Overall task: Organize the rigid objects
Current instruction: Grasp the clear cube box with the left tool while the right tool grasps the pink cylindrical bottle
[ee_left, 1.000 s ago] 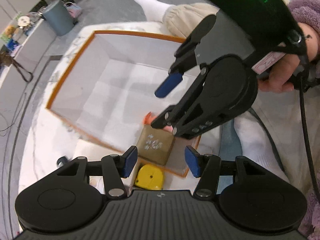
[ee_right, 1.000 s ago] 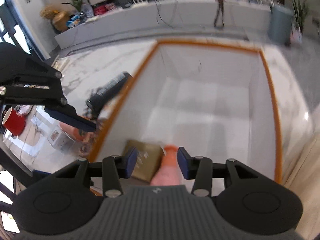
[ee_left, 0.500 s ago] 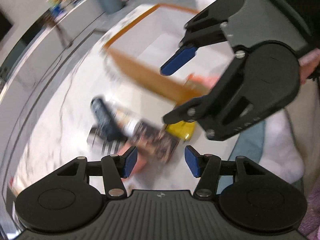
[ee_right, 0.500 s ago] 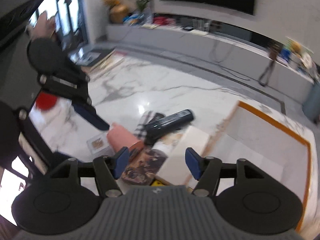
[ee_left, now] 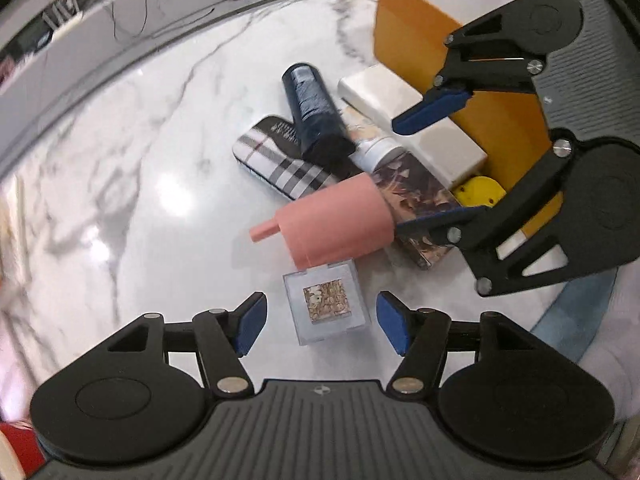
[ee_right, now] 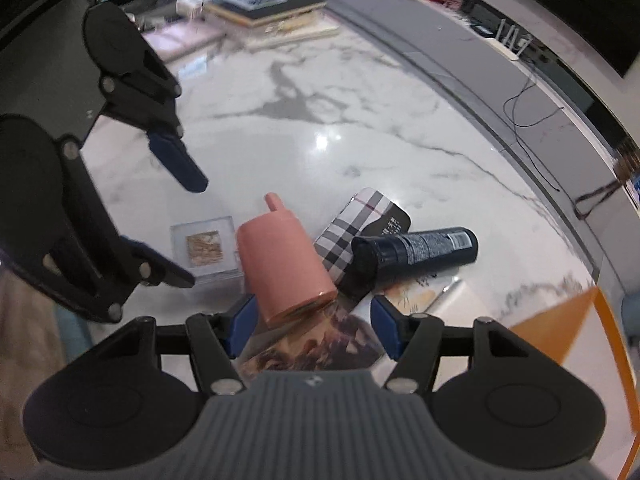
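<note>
**Marble top, both claws open over the pile**

Clear plastic case (ee_left: 326, 307) lies on the marble table (ee_left: 132, 184) between the spread fingers of the left gripper (ee_left: 320, 322), untouched. Just beyond it rests a pink bottle (ee_left: 334, 222) on its side, near the wide-open, empty right gripper (ee_left: 434, 166). Farther back: plaid case (ee_left: 276, 160), dark tube (ee_left: 314, 110), white box (ee_left: 412, 124), yellow object (ee_left: 478, 196), then the orange box (ee_left: 424, 36).

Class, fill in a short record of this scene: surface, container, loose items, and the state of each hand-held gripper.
surface: white marble floor
container: orange box, at the pile's edge
loose items: pink bottle, clear square case, plaid case, dark blue bottle, white box
left hand-held gripper: open, around the clear square case
right hand-held gripper: open, empty
</note>
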The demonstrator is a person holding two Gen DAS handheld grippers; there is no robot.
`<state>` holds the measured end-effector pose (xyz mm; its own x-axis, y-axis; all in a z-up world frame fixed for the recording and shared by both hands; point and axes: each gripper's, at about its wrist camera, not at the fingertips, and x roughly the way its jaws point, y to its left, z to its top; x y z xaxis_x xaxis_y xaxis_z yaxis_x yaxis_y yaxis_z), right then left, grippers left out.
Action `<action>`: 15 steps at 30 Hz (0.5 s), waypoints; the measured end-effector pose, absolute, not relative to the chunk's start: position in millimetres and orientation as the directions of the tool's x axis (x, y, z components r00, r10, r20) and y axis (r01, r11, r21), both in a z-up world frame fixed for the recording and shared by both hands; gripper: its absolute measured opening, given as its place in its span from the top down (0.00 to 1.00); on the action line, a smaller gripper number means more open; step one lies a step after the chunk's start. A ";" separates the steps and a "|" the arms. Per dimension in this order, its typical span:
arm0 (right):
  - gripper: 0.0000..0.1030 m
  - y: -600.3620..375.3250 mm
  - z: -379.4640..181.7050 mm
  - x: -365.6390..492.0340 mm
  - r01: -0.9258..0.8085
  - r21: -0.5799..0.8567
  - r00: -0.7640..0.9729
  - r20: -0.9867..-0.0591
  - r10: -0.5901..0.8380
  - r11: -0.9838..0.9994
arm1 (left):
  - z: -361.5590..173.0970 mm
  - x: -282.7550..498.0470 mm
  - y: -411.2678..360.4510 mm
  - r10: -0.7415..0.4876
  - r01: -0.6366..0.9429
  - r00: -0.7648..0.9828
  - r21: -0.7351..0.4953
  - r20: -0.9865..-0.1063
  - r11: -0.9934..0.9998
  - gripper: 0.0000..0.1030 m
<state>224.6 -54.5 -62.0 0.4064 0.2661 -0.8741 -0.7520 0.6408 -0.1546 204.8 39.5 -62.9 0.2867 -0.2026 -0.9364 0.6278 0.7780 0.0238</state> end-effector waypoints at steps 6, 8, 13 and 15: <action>0.39 -41.3 -79.5 244.5 -0.818 -0.121 0.331 -0.898 0.289 0.562 | -84.0 213.7 53.2 -0.244 0.598 0.234 -0.059 -0.941 0.800 0.28; 0.39 -37.8 -83.6 248.3 -0.828 -0.101 0.309 -0.903 0.298 0.552 | -89.2 217.5 53.1 -0.249 0.598 0.218 -0.072 -0.944 0.798 0.30; 0.43 -33.1 -93.7 254.8 -0.823 -0.046 0.263 -0.914 0.308 0.567 | -95.6 219.0 56.8 -0.276 0.597 0.191 -0.111 -0.942 0.794 0.43; 0.44 -34.1 -95.2 254.2 -0.807 -0.024 0.251 -0.918 0.306 0.589 | -94.2 216.8 60.5 -0.278 0.595 0.186 -0.117 -0.942 0.795 0.47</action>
